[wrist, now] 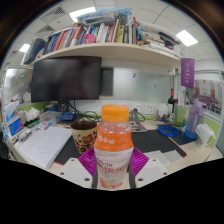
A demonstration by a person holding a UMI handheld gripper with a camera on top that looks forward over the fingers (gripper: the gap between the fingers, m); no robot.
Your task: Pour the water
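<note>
A plastic bottle (113, 148) with an orange cap and a pale orange-and-white label stands upright between my fingers. My gripper (113, 168) is shut on the bottle, with the magenta pads (88, 160) pressed against both sides of its lower body. Just left of the bottle and a little beyond it stands a patterned paper cup (84, 134) with a brown rim, on the desk (150, 142). The bottle's base is hidden below my fingers.
A dark monitor (66, 78) stands at the back left under a shelf of books (90, 38). Papers (42, 145) lie on the left of the desk; a blue item (168, 130) and white boxes (204, 133) sit to the right.
</note>
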